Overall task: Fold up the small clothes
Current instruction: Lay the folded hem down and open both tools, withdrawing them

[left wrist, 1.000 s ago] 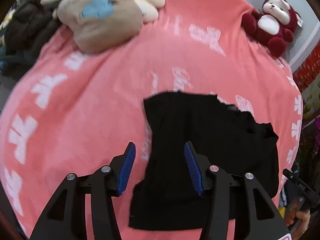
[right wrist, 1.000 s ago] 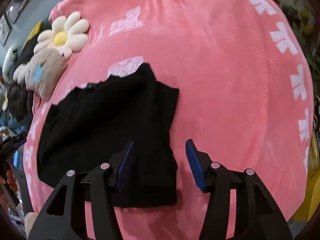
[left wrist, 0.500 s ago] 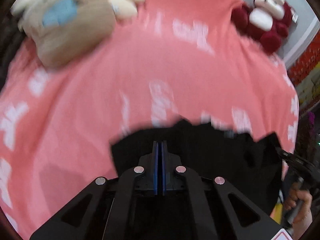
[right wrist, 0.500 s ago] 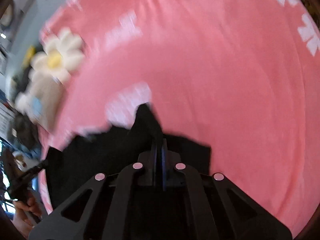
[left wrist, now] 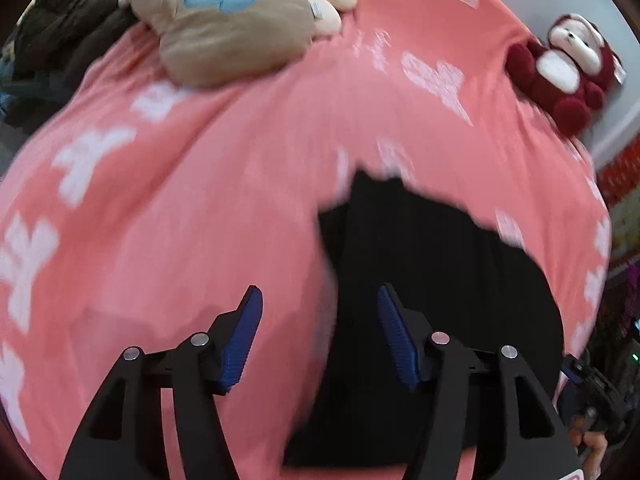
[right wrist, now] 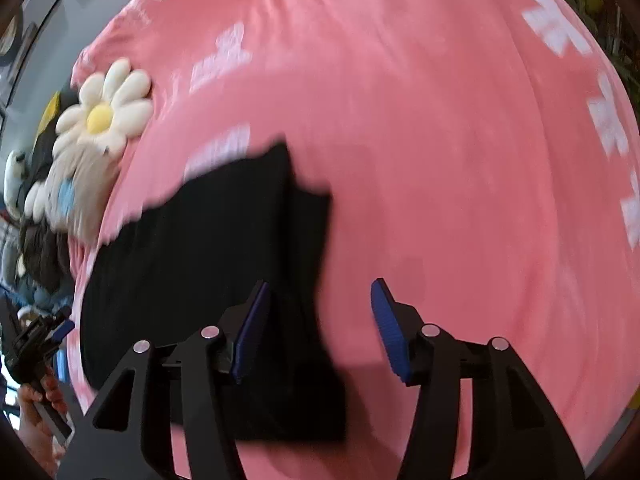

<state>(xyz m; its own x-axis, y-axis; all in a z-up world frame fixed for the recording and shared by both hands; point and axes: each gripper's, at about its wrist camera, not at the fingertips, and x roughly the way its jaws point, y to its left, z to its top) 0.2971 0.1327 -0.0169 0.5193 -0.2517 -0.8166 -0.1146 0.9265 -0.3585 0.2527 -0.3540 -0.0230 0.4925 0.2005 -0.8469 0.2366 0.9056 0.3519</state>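
Two grippers, fingers opening, holding nothing.
Black garment point(left wrist: 432, 280) partly folded mid-bed point(left wrist: 200, 208); further folds likely left.

A black garment point(left wrist: 436, 300), folded flat, lies on a pink fleece blanket with white bow prints point(left wrist: 200, 208). Above its left edge hovers the left gripper point(left wrist: 320, 334), blue ribbed pads point(left wrist: 242, 340) apart and opening, nothing clamped between them; the right-hand pad stands over the dark cloth, the other over bare blanket. At the far edge rest a tan plush cushion with a blue patch point(left wrist: 228, 28) and a dark red and white plush toy point(left wrist: 568, 72). The scene is motion-blurred.
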